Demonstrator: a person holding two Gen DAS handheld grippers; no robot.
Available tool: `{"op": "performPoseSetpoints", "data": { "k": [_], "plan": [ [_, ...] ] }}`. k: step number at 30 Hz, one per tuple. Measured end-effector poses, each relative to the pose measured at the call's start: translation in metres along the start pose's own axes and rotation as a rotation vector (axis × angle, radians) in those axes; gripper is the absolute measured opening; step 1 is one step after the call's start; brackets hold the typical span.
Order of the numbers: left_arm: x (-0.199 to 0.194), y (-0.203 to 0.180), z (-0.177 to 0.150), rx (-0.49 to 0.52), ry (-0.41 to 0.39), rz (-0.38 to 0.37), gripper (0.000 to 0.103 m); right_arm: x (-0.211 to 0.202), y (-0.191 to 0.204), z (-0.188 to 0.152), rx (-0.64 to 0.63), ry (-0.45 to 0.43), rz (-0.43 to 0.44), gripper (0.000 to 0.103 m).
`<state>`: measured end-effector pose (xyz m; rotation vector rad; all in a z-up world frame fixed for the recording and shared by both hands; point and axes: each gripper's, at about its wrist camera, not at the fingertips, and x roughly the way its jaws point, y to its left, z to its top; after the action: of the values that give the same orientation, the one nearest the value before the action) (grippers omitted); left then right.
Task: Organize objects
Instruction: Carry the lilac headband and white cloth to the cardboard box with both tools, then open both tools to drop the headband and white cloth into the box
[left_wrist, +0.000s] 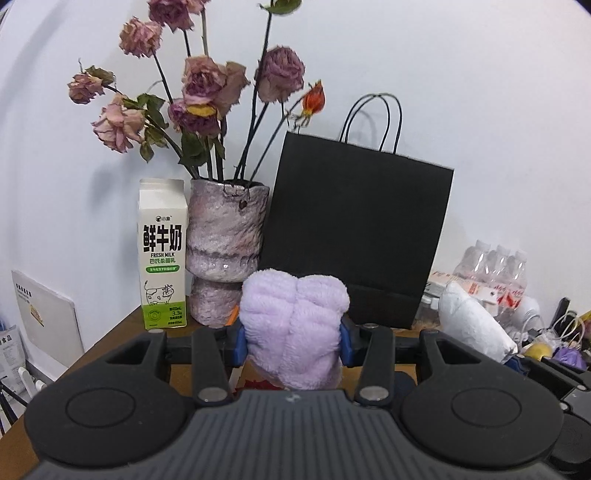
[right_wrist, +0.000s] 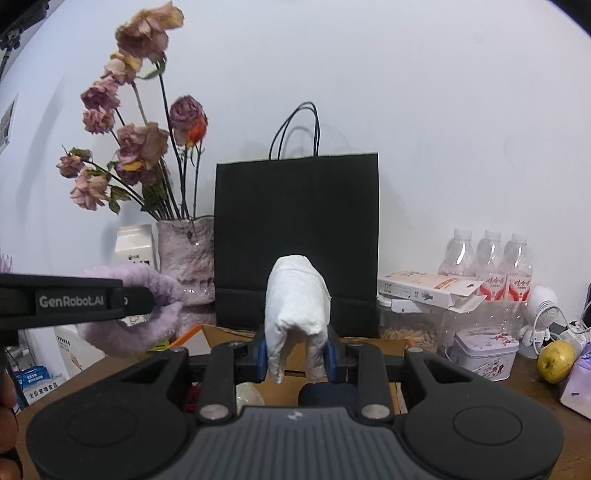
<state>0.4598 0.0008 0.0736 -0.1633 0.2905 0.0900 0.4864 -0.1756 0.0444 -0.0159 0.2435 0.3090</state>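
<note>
My left gripper (left_wrist: 293, 341) is shut on a fluffy lilac towel (left_wrist: 293, 325) that bulges up between its blue pads. The same towel (right_wrist: 133, 314) and the left gripper's black finger show at the left of the right wrist view. My right gripper (right_wrist: 297, 354) is shut on a folded white cloth (right_wrist: 297, 310), which stands upright between its pads and also shows as a white cloth (left_wrist: 476, 325) at the right of the left wrist view. Both cloths are held above an open cardboard box (right_wrist: 369, 347) on the brown table (left_wrist: 110, 343).
A black paper bag (left_wrist: 358, 229) stands against the wall behind the grippers. Left of it are a vase of dried roses (left_wrist: 225, 251) and a milk carton (left_wrist: 162, 254). To the right are water bottles (right_wrist: 487, 262), a flat carton (right_wrist: 428, 288), a tin (right_wrist: 484, 354) and a yellow fruit (right_wrist: 556, 360).
</note>
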Motion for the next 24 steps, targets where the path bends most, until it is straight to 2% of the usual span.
{"op": "performPoseSetpoints", "data": {
  "k": [13, 24],
  "plan": [
    [0.047, 0.000, -0.005, 0.045, 0.072, 0.015, 0.045, 0.048, -0.005, -0.009, -0.047, 0.074, -0.001, 0.027],
    [0.088, 0.002, -0.025, 0.080, 0.197, 0.023, 0.045, 0.082, -0.012, -0.033, -0.054, 0.177, -0.035, 0.027]
  ]
}}
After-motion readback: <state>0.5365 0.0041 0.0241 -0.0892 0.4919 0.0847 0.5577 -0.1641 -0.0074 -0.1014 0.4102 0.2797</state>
